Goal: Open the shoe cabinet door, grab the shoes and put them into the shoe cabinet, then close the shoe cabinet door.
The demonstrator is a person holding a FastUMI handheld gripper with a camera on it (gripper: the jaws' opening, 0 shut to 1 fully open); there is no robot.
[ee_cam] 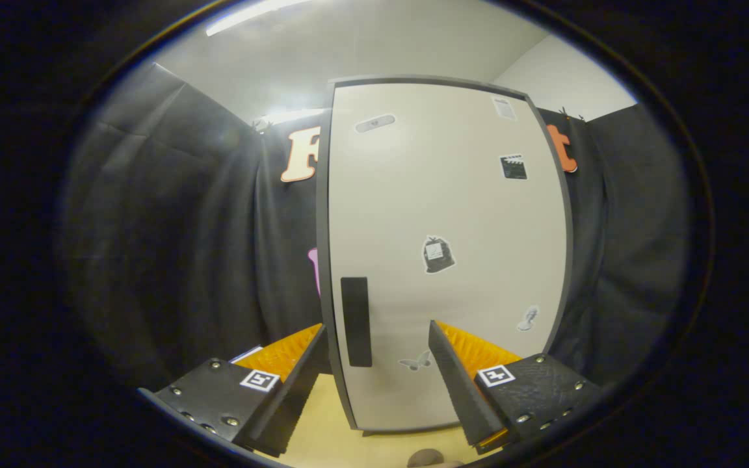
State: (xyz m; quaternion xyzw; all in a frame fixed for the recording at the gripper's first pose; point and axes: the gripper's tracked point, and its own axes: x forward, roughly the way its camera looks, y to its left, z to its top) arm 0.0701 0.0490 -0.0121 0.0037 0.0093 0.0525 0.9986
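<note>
A tall shoe cabinet stands straight ahead, its pale door shut inside a dark frame. A black vertical handle sits low on the door's left side, just beyond my fingers. Several small stickers dot the door. My gripper is open, with nothing between its fingers, and the handle shows in the gap nearer the left finger. The right finger stands in front of the door's lower middle. The cabinet rests on a light wooden floor.
Black cloth hangs on both sides of the cabinet and behind it. A white wall and ceiling with a strip light show above. A small round dark object lies on the floor below the cabinet.
</note>
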